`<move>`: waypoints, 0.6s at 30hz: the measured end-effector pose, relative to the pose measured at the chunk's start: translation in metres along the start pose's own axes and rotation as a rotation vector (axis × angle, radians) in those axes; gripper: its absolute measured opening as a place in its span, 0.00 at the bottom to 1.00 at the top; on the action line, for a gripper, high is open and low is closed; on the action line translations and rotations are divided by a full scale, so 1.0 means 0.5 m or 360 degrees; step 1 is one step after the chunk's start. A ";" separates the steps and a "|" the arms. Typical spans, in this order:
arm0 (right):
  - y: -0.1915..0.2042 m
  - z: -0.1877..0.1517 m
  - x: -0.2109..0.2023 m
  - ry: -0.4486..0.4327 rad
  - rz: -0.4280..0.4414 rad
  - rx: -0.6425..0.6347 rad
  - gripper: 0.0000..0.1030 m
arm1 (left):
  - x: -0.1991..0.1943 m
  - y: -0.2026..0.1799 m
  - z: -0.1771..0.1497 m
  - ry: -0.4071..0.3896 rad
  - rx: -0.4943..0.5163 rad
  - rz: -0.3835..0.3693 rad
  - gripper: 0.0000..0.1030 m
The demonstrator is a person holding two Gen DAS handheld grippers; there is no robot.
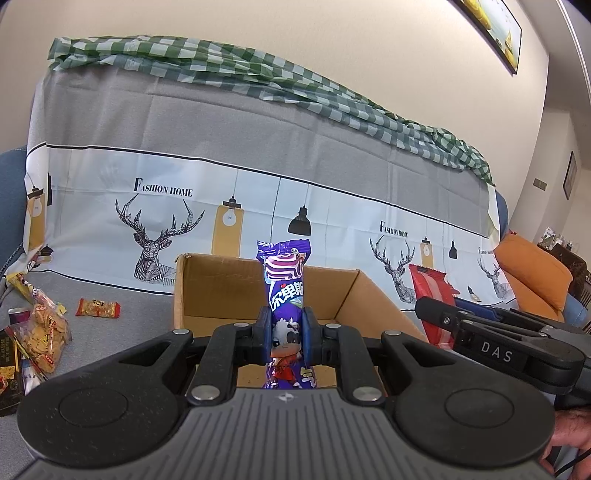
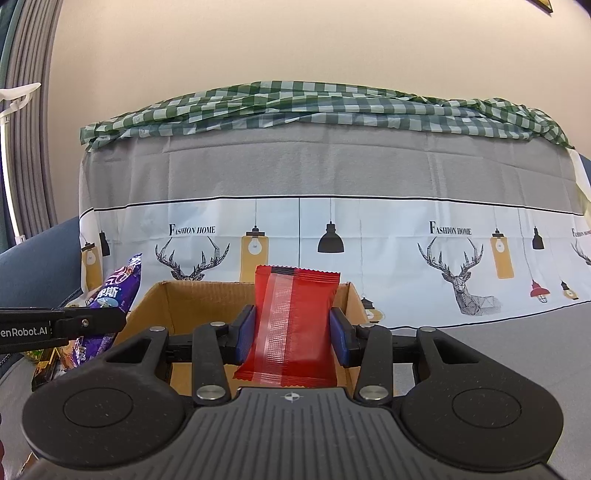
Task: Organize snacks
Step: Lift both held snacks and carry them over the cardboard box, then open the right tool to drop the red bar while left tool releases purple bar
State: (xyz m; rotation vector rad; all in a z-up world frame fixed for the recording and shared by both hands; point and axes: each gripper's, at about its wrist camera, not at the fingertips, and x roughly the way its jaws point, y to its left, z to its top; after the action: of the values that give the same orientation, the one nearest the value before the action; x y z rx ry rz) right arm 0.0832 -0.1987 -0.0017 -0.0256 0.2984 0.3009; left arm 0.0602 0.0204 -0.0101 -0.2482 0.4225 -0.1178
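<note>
left tool (image 1: 286, 332) clamped nearly shut, right tool (image 2: 293, 328) clamped wider, both tilted slightly downward.

- Setting: a home living room.
- Sofa (image 1: 11, 192) with blue upholstery, draped in a grey printed cover (image 2: 332, 177) showing deer heads, hanging lamps and the words "Fashion Home".
- Green checked cloth (image 2: 295, 103) bunched along the backrest top.
- Orange cushion (image 1: 532, 273) at one end.
- Framed picture (image 1: 491, 26) on the cream wall.
- Grey curtain (image 2: 29, 129) at the side.
</note>
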 end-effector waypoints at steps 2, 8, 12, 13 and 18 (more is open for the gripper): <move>0.002 0.000 0.000 0.0000 0.0003 -0.0007 0.43 | 0.000 -0.001 0.000 0.0000 -0.0001 0.0000 0.16; 0.003 0.000 0.000 -0.0004 0.0018 -0.0025 0.43 | 0.000 0.000 -0.002 -0.0006 -0.0003 -0.0002 0.16; 0.002 0.000 0.002 0.0005 0.0041 -0.0031 0.43 | -0.001 -0.002 -0.003 -0.0004 -0.0009 -0.0009 0.16; 0.002 0.000 0.004 0.0014 0.0050 -0.0032 0.44 | -0.001 -0.002 -0.004 -0.0001 -0.0012 -0.0013 0.16; 0.009 0.000 0.007 0.0038 0.0067 -0.0043 0.51 | 0.005 -0.004 -0.004 0.0042 -0.0024 -0.0076 0.24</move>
State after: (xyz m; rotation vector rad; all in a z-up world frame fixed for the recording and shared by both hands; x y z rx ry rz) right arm 0.0851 -0.1936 -0.0028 -0.0495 0.3190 0.3465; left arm 0.0614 0.0179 -0.0121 -0.2718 0.4441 -0.1649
